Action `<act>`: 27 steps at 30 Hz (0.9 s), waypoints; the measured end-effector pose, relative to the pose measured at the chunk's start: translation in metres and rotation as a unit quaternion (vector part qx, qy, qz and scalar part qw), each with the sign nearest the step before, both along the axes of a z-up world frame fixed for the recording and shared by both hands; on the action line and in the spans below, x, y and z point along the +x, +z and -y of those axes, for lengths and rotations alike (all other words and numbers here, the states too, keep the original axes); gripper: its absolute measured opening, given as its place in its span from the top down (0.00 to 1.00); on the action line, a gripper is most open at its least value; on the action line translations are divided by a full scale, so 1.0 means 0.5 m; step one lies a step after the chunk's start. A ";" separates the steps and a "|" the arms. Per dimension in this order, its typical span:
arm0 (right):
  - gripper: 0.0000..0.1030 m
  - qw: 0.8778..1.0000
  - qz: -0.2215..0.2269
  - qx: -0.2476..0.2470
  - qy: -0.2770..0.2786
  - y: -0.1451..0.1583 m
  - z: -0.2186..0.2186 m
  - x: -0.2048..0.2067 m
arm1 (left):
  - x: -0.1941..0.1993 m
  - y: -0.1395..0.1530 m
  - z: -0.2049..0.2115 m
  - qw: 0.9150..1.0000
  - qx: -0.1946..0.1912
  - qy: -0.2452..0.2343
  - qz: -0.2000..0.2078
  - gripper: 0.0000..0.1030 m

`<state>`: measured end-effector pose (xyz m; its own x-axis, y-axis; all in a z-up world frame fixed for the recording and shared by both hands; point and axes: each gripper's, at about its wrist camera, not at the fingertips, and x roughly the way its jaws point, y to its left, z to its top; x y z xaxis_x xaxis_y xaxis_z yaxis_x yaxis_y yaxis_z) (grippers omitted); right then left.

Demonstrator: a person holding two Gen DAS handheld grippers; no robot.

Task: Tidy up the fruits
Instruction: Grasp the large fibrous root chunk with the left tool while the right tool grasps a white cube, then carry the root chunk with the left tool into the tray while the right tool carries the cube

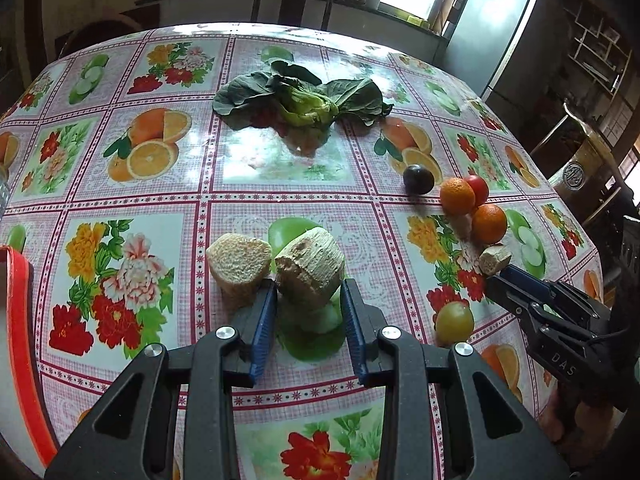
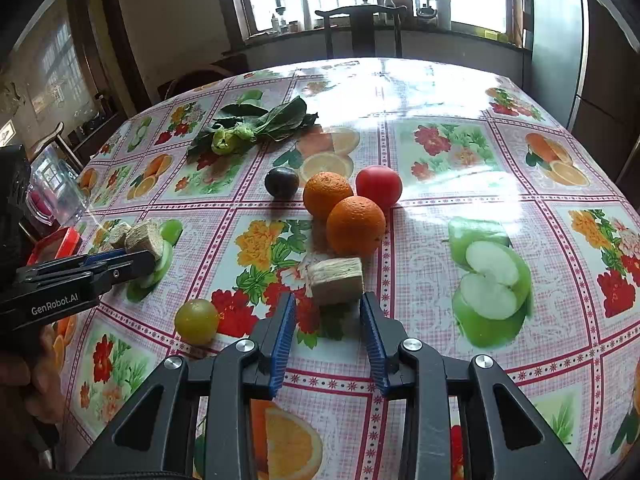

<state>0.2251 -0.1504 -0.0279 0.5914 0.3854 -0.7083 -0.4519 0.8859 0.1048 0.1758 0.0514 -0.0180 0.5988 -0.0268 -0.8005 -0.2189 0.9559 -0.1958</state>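
The left gripper is pointing down at the table and clamping a ridged chunk; its blue pads are pressing on the chunk's two sides. Off to this gripper's far left, a red rim is showing at the edge of view. Just left of its left fingertip, a rough chunk is lying on the cloth, almost touching the held one. Straight ahead, well beyond the tips, leafy greens are lying spread out.

To the gripper's right and ahead, a dark plum is sitting near two oranges. The oranges are touching each other, and a tomato is sitting just behind them. Closer in on the right, beside the gripper's right finger, a green fruit is resting alone.

The right gripper is also tilting downward. Its jaws are standing at about their narrowest and seem to be nipping a small chunk at the very fingertips. That chunk is sitting just in front of the nearer orange. From this gripper, the green fruit is lying to the left of its left finger. The oranges and tomato are sitting straight ahead, and the plum is sitting ahead to the left. A person's hand is holding the left gripper at the far left.
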 end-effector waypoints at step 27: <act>0.56 0.999 -0.008 0.019 -0.033 0.006 0.026 0.001 | -0.025 0.000 0.015 1.000 -0.021 -0.002 0.003 0.45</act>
<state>0.2258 -0.1633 -0.0248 0.6047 0.3721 -0.7042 -0.3898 0.9093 0.1457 0.1631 0.0438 -0.0180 0.6033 -0.0633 -0.7950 -0.2135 0.9476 -0.2375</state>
